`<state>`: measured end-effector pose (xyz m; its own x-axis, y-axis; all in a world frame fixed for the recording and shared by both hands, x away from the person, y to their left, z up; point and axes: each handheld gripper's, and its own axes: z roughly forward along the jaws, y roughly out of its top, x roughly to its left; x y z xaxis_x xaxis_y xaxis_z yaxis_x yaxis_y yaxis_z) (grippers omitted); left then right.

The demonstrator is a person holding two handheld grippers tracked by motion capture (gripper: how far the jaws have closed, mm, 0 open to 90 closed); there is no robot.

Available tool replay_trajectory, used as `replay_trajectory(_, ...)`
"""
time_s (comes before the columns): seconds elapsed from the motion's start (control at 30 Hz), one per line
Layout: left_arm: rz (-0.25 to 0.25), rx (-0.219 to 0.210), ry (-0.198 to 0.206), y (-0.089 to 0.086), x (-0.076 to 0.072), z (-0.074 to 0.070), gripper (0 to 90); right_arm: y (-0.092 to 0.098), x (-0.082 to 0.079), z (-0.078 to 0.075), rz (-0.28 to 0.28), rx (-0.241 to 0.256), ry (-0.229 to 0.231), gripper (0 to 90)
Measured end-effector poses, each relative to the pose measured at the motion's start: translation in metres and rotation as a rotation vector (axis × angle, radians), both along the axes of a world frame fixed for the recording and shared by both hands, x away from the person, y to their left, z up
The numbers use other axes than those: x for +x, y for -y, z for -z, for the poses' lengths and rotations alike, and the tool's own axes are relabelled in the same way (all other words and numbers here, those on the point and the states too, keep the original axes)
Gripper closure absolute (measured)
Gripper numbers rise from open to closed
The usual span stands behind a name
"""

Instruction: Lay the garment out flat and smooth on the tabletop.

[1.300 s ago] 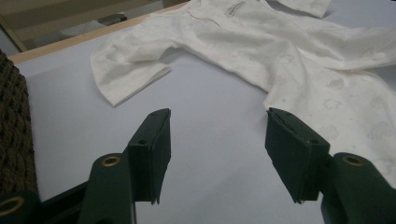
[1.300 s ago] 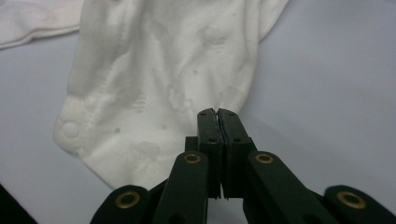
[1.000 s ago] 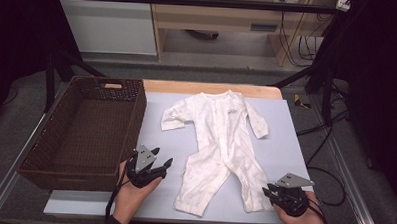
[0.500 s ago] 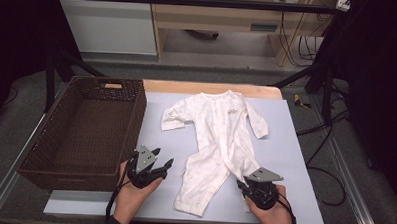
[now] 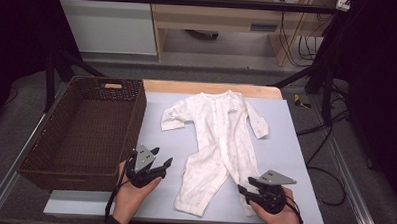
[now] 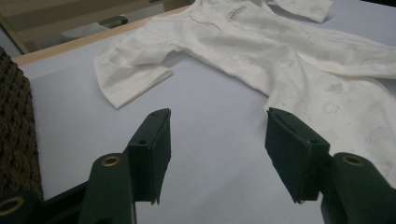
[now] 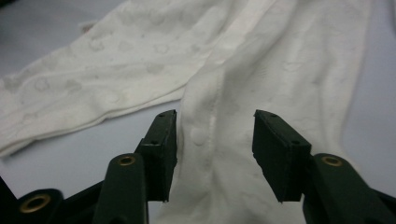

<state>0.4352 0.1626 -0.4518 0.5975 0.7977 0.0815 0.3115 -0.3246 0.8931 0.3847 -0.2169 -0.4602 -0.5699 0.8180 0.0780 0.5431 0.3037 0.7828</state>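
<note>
one dark brown wicker basket (image 5: 85, 133) sits at the left edge of the table (image 5: 295, 160), rectangular and deep, its woven walls rough and ribbed, with a handle slot cut in the far wall; its weave also shows as a coarse dark strip at the left of the left gripper view. just beside the basket's near right corner, one hand holds the left gripper (image 5: 161, 158), black, with a grey three-cornered plate on top; its two jaws stand wide apart over bare table and hold nothing, and in the left gripper view they frame smooth pale lavender surface with the garment's left sleeve cuff beyond them. in the middle of the table lies one white baby sleepsuit (image 5: 220, 143), spread flat on its back with two sleeves out to the sides and two legs running toward the near edge; the cloth is soft and thin, faintly printed with small cloud-like shapes, with a placket of snaps running down the front and one leg. at the right, near the table's front edge, the other hand holds the right gripper (image 5: 245, 185), also black with a grey plate, at the foot of the sleepsuit's right leg. its jaws are spread too, one on each side of that leg's fabric, not yet pinching it.
</note>
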Motion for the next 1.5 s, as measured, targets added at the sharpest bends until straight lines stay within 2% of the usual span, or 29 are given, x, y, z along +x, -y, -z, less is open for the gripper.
replay_trajectory(0.13, 0.001, 0.001, -0.002, 0.001, 0.000, 0.001, 41.3, 0.024, -0.001, -0.010, 0.068, 0.054, 0.045, 48.1)
replay_trajectory(0.23, 0.001, 0.000, -0.003, 0.001, 0.000, 0.001, 41.2, 0.043, 0.004, -0.010, 0.155, 0.052, 0.057, 56.9)
replay_trajectory(0.33, 0.001, 0.002, -0.005, 0.001, 0.000, 0.002, 41.3, 0.056, 0.015, -0.001, 0.233, 0.010, 0.029, 66.8)
replay_trajectory(0.43, 0.002, 0.001, -0.010, 0.002, 0.000, 0.003, 41.3, 0.061, 0.025, 0.009, 0.262, 0.006, -0.002, 70.8)
replay_trajectory(0.53, 0.004, 0.000, -0.013, 0.002, 0.001, 0.004, 41.3, 0.058, 0.031, 0.016, 0.256, 0.033, -0.039, 70.0)
replay_trajectory(0.6, 0.005, 0.000, -0.014, 0.002, 0.001, 0.004, 41.3, 0.055, 0.032, 0.017, 0.225, 0.056, -0.042, 67.6)
replay_trajectory(0.73, 0.006, -0.001, -0.018, 0.003, 0.001, 0.005, 41.3, 0.048, 0.034, 0.019, 0.221, 0.075, -0.045, 64.0)
replay_trajectory(0.8, 0.008, 0.001, -0.020, 0.003, 0.000, 0.006, 41.2, 0.043, 0.036, 0.022, 0.206, 0.030, -0.048, 62.2)
replay_trajectory(0.9, 0.010, 0.003, -0.020, 0.004, -0.001, 0.006, 41.2, 0.037, 0.036, 0.024, 0.199, 0.016, -0.050, 62.5)
replay_trajectory(0.97, 0.008, 0.003, -0.022, 0.003, -0.001, 0.007, 41.3, 0.035, 0.036, 0.024, 0.191, -0.001, -0.047, 67.1)
replay_trajectory(1.2, 0.007, 0.002, -0.019, 0.003, -0.001, 0.007, 41.3, 0.031, 0.038, 0.024, 0.145, 0.033, -0.067, 89.6)
replay_trajectory(1.27, 0.008, 0.004, -0.018, 0.003, -0.001, 0.007, 41.2, 0.032, 0.038, 0.024, 0.142, 0.028, -0.068, 90.0)
replay_trajectory(1.3, 0.008, 0.004, -0.018, 0.003, -0.001, 0.007, 41.3, 0.033, 0.038, 0.023, 0.149, 0.019, -0.067, 90.0)
replay_trajectory(1.37, 0.008, 0.003, -0.018, 0.003, -0.001, 0.006, 41.2, 0.040, 0.033, 0.019, 0.185, -0.001, -0.038, 90.0)
replay_trajectory(1.43, 0.009, 0.005, -0.018, 0.003, -0.001, 0.006, 41.3, 0.049, 0.030, 0.016, 0.233, 0.011, -0.017, 90.0)
replay_trajectory(1.5, 0.009, 0.005, -0.021, 0.003, -0.001, 0.007, 41.3, 0.056, 0.029, 0.016, 0.259, 0.001, -0.012, 90.0)
